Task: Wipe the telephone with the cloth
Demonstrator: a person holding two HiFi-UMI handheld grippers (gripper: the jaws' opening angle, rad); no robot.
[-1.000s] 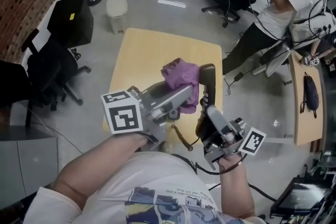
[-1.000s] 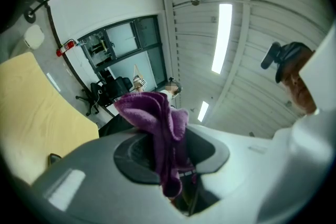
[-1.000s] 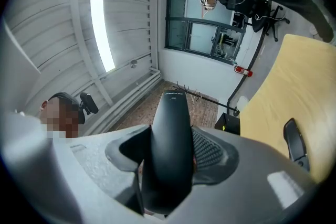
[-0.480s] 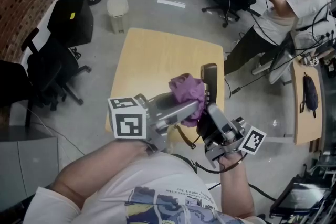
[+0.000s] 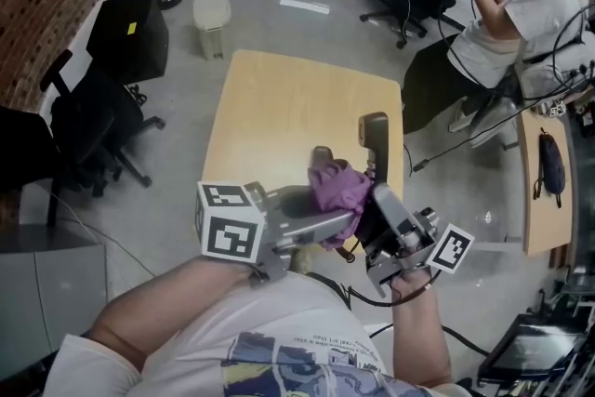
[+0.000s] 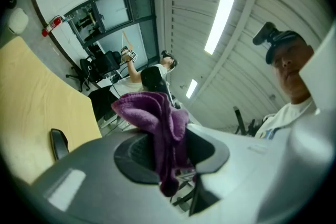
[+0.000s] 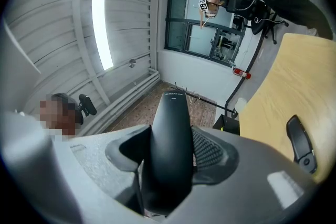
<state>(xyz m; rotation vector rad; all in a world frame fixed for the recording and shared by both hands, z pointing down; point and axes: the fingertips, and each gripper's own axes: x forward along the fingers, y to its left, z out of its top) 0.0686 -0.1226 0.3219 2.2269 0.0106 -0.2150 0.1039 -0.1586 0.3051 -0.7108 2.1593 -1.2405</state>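
**A:** The purple cloth [image 5: 339, 186] has slid nearer and to the right since a second ago, and the left hand-held gripper [image 6: 167, 150] has come with it!

**B:** The right hand-held gripper [image 7: 169, 157], meanwhile, hasn't budged.

**A:** Look at the left one. Its jaws are pinched tight on the cloth, with a fat fold bunched above them and a tail hanging below.

**B:** The right one's jaws stand fairly wide, but they're clamped on the black telephone handset [image 7: 170, 123]. There's a pad on each flank, and the handset pokes out well past the tips.

**A:** In the head view the cloth sits right at the right hand-held gripper's tips, heaped over the handset. What looks like the handset's dark end peeks out on the cloth's far-left side.

**B:** All of that hangs over the near right part of the wooden counter [image 5: 279, 98].

**A:** The black telephone base [image 5: 374, 135] lies on the counter by its right edge, just beyond the cloth. Neither gripper is touching it.
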